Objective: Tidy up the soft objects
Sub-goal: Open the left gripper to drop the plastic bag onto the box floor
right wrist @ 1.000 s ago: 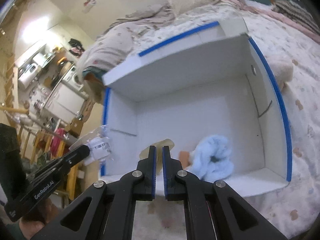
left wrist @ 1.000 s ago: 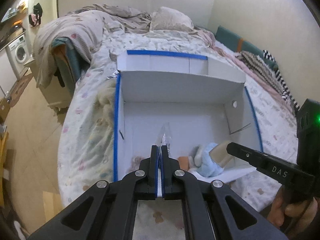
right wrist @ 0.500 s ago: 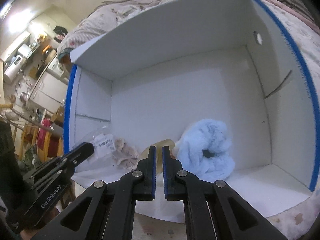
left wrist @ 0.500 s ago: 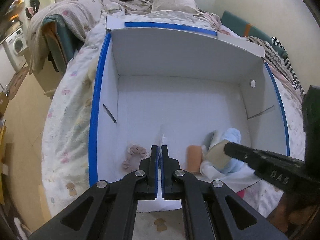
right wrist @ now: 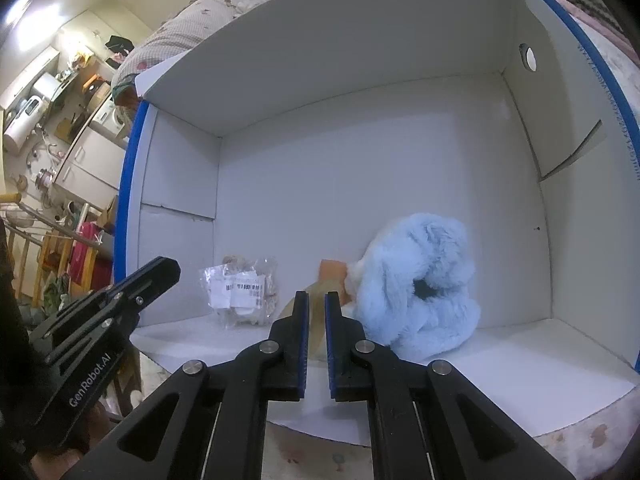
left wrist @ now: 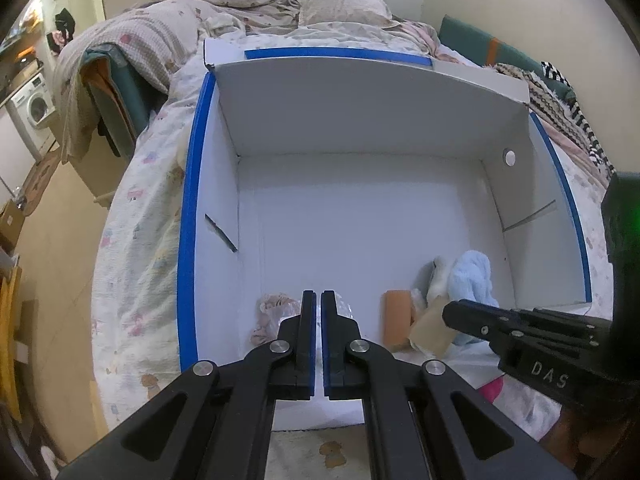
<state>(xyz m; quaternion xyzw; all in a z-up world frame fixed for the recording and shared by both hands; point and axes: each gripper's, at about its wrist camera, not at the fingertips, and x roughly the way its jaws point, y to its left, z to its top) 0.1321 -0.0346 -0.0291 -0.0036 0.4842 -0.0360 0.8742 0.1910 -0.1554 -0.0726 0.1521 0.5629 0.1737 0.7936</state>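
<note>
I have both tongs over the near edge of the white box (left wrist: pixel 360 112) with blue-taped rims, which sits on the bed (left wrist: pixel 136 280). My left tongs (left wrist: pixel 316 300) show only a narrow slit between the blue pads and nothing pinched there, so they are released; the clear plastic bag (right wrist: pixel 244 292) with its barcode labels lies free on the box floor at the near left, with the left tongs (right wrist: pixel 160 276) just beside it and apart from it. My right tongs (right wrist: pixel 316 300) are clenched on a thin tan sheet (right wrist: pixel 316 308), which I can see running between the pads; in the left view that same tan piece (left wrist: pixel 430 330) sits at the right tongs' (left wrist: pixel 452 312) tip. Just to the right of it rests the fluffy light-blue toy (right wrist: pixel 420 280), slumped on the box floor, with an orange block (right wrist: pixel 332 270) touching its left side
</note>
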